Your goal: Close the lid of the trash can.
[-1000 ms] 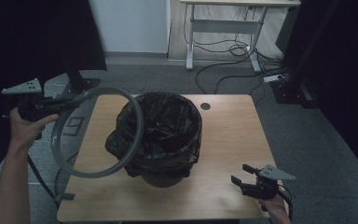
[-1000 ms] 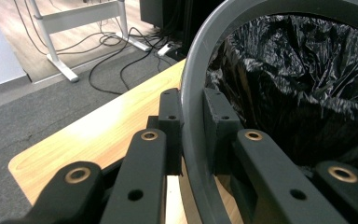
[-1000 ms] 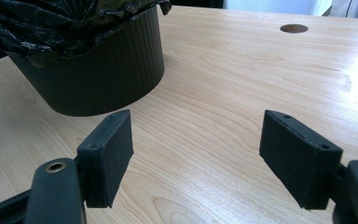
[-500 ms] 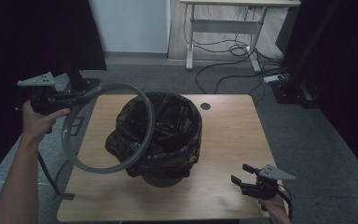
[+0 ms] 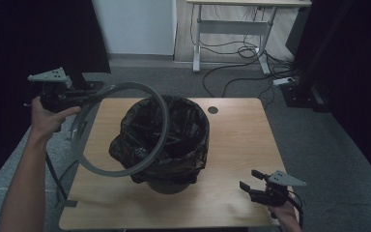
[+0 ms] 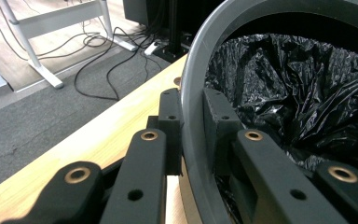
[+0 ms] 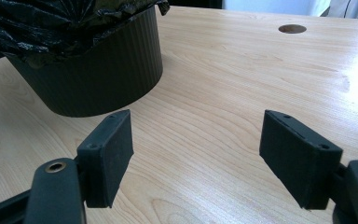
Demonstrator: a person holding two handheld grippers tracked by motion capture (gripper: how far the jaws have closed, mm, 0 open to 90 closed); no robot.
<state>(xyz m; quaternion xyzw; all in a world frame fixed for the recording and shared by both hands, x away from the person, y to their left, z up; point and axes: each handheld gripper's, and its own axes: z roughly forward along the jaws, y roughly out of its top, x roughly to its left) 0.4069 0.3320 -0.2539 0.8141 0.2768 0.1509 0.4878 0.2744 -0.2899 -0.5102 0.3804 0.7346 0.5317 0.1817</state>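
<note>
A light wooden table (image 5: 241, 145) stands on grey carpet, with black curtains along the left and right sides of the room, a pale wall behind, and a white-legged desk (image 5: 232, 26) at the back with dark cables (image 5: 241, 67) strewn beneath it.

At the far left of the high view, off the table's left edge and raised above it, the left gripper (image 5: 94, 92) is clenched on a grey ring (image 5: 162, 130). In the left gripper view its two black pads sit on either side of the ring's band (image 6: 193, 93), pressing it. The ring hangs tilted: its near-left arc is out beyond the table edge, while its right arc crosses over the mouth of the bin. A cable trails down from that hand past the table's left side.

In the middle of the table stands a dark round bin (image 5: 169, 183) lined with a crumpled black bag (image 5: 183, 125), whose plastic spills over the rim; the tilted ring partly screens the bag's left half.

Behind the bin, a small round hole (image 5: 213, 109) shows in the tabletop.

At the near right corner, well apart from the bin, the right gripper (image 5: 250, 180) rests low over the wood, jaws spread wide with nothing between the pads (image 7: 107, 154), bare tabletop showing through the gap.
</note>
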